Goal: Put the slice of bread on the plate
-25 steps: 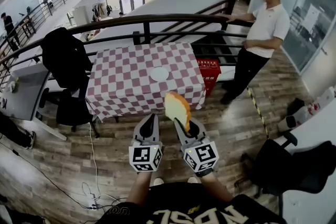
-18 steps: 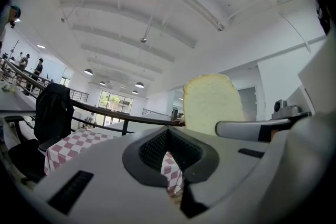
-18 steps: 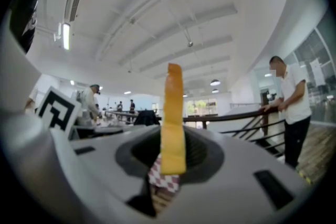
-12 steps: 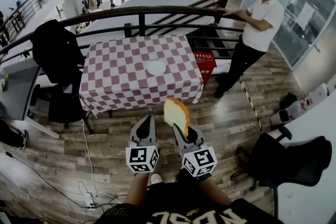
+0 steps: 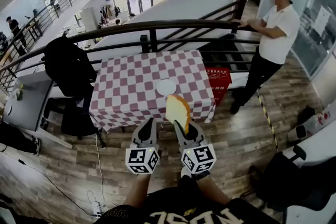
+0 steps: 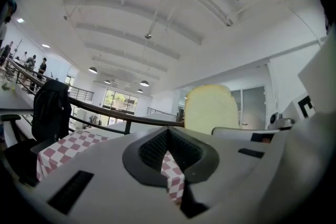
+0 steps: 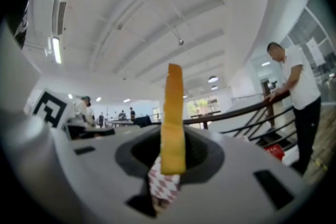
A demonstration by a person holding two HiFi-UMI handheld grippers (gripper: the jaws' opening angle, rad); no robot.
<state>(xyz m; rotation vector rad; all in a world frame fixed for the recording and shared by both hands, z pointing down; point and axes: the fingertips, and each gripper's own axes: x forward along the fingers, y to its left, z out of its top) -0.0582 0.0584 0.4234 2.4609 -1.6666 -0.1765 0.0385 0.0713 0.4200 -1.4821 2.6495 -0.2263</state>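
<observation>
My right gripper (image 5: 185,124) pinches the slice of bread (image 5: 177,108) by its lower edge. It stands upright, short of the plate (image 5: 166,87) at 12 o'clock. Judged light, soft, crushable — I hold the crust gently. Left gripper (image 5: 149,124) closed, empty.

Both grippers move in toward table (image 5: 126,92). Bread (image 5: 178,110), earlier over floor short of cloth, now overlaps table's near edge in head view. Gap to plate (image 5: 166,86) shrinks: plate just beyond bread top.

Open office mezzanine, dark railing (image 5: 157,25), glass-walled rooms (image 5: 315,29), grey desk (image 5: 21,107), black office chairs (image 5: 294,178), wood-plank floor (image 5: 236,136)
</observation>
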